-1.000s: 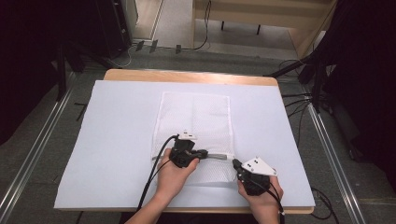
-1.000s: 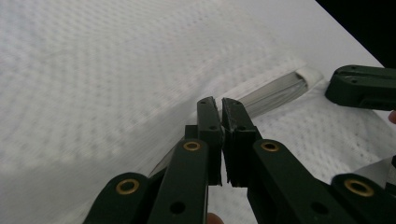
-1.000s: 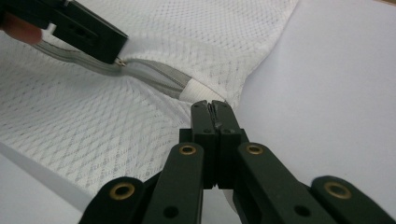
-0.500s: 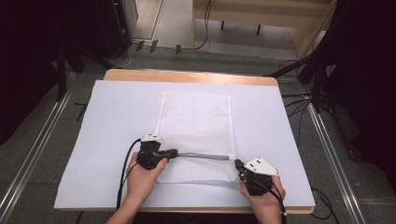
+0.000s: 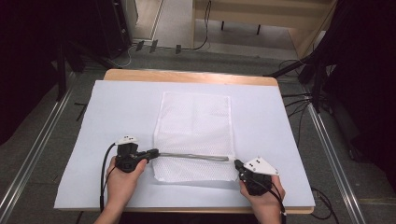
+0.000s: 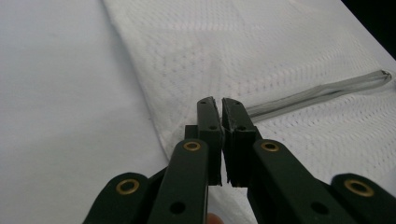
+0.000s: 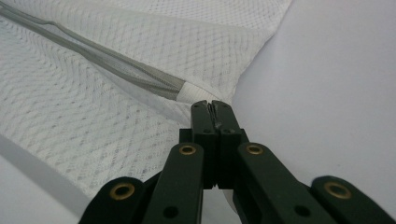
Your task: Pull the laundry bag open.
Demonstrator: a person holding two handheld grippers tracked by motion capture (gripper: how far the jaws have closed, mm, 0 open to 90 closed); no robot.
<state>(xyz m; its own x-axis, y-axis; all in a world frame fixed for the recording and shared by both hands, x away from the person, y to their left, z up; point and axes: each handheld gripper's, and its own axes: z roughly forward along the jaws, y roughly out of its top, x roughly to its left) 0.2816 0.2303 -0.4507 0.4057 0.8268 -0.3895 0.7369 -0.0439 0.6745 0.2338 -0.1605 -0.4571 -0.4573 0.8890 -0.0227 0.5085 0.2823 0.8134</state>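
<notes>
Two black grippers work at opposite ends of one grey zipper [image 5: 194,157] that runs across the near part of a white mesh laundry bag [image 5: 194,121]. At the left, the left gripper [image 5: 154,152] has its jaws pressed together at the zipper's left end, right on the bag's left edge; in the left gripper view the flat, ridged pads [image 6: 232,122] meet with barely a slit between them, and whether a pull tab sits inside cannot be told. The bag is a flat rectangle of fine honeycomb netting, faintly creased, lying lengthwise on a smooth pale sheet [image 5: 93,140] that covers a wooden table [image 5: 187,77]. The zipper shows as a thin, dull, ribbed strip, slightly raised above the netting. At the right, the right gripper [image 5: 238,164] has its jaws fully closed, pinching the bag's fabric beside the white tape at the zipper's right end, near the bag's right edge.
</notes>
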